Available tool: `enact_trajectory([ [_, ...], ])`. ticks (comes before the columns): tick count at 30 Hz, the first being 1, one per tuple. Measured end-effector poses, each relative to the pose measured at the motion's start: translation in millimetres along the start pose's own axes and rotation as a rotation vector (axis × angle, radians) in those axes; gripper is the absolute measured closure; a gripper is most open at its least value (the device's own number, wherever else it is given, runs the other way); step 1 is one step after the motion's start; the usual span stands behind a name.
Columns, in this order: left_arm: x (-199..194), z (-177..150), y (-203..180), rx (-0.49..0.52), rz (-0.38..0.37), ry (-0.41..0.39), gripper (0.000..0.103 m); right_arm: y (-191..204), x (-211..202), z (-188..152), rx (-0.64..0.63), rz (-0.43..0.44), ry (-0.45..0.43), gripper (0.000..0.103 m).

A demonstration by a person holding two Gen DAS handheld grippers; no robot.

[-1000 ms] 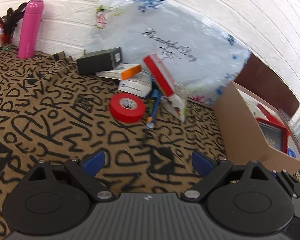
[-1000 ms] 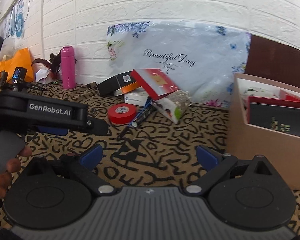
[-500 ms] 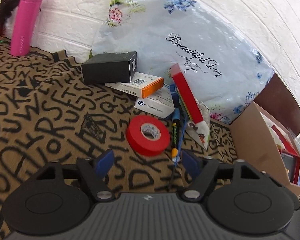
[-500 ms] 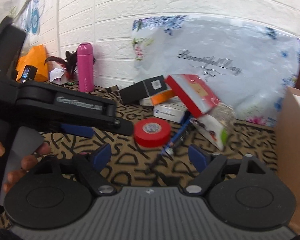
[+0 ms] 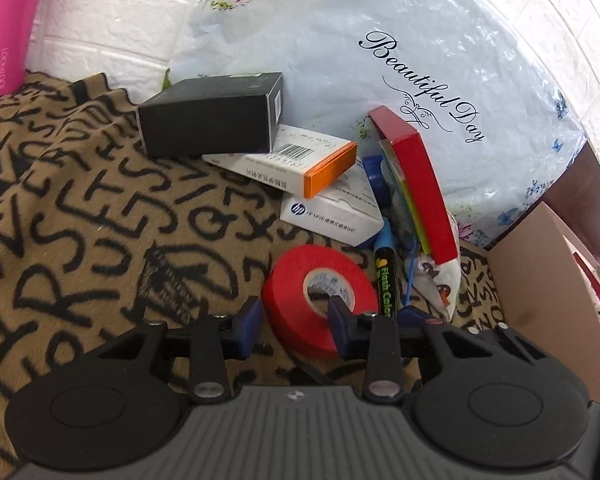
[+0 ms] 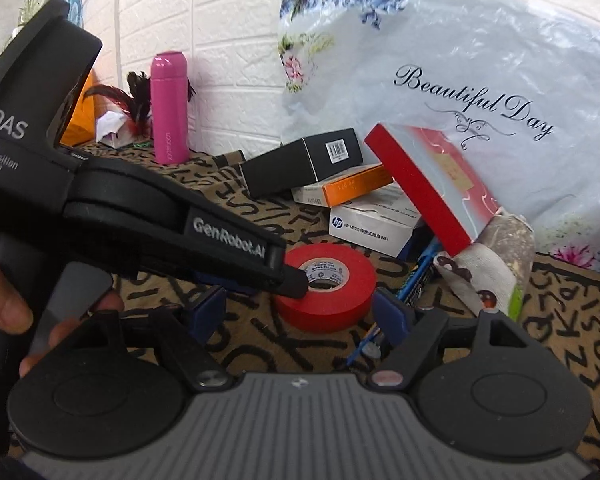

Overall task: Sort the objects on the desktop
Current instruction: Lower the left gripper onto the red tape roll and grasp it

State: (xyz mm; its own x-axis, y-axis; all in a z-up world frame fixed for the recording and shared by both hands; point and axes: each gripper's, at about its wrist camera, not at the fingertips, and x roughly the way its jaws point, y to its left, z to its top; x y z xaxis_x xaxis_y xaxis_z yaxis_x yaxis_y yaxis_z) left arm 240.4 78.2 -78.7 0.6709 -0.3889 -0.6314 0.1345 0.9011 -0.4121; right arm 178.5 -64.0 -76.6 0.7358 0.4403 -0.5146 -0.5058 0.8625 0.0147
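Observation:
A red tape roll [image 5: 320, 280] lies flat on the letter-print cloth. My left gripper [image 5: 294, 326] straddles the roll's near wall, one finger outside it and one in its core hole, jaws partly closed; whether the pads press the wall is unclear. It also shows in the right wrist view [image 6: 296, 280] reaching onto the roll [image 6: 332, 292]. My right gripper [image 6: 300, 312] is open and empty just in front of the roll. Behind lie a black box [image 5: 212, 114], an orange-ended box [image 5: 288, 160], a white HP box [image 5: 332, 212], a red box [image 5: 416, 176] and a marker [image 5: 385, 272].
A cardboard box [image 5: 548, 300] with red items stands at the right. A pink bottle [image 6: 169, 108] stands by the brick wall at the left. A floral plastic bag [image 6: 460, 80] leans on the wall behind the pile. A printed pouch [image 6: 496, 264] props the red box.
Both grippers moved forward to the pile. My left gripper's jaws narrowed and came down over the near wall of the red tape roll. My right gripper stayed open.

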Motion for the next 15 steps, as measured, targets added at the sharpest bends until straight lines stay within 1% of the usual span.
enact_trajectory([
  [5, 10, 7, 1, 0.033, -0.001, 0.012, 0.066, -6, 13, 2, 0.000, -0.001, 0.012, 0.029],
  [9, 15, 9, -1, 0.101, 0.000, 0.015, 0.066, -6, 23, 1, -0.031, -0.006, 0.020, 0.029],
  [15, 23, 9, -11, 0.221, 0.031, 0.006, 0.066, -5, 35, 2, -0.052, -0.026, 0.043, 0.029],
])
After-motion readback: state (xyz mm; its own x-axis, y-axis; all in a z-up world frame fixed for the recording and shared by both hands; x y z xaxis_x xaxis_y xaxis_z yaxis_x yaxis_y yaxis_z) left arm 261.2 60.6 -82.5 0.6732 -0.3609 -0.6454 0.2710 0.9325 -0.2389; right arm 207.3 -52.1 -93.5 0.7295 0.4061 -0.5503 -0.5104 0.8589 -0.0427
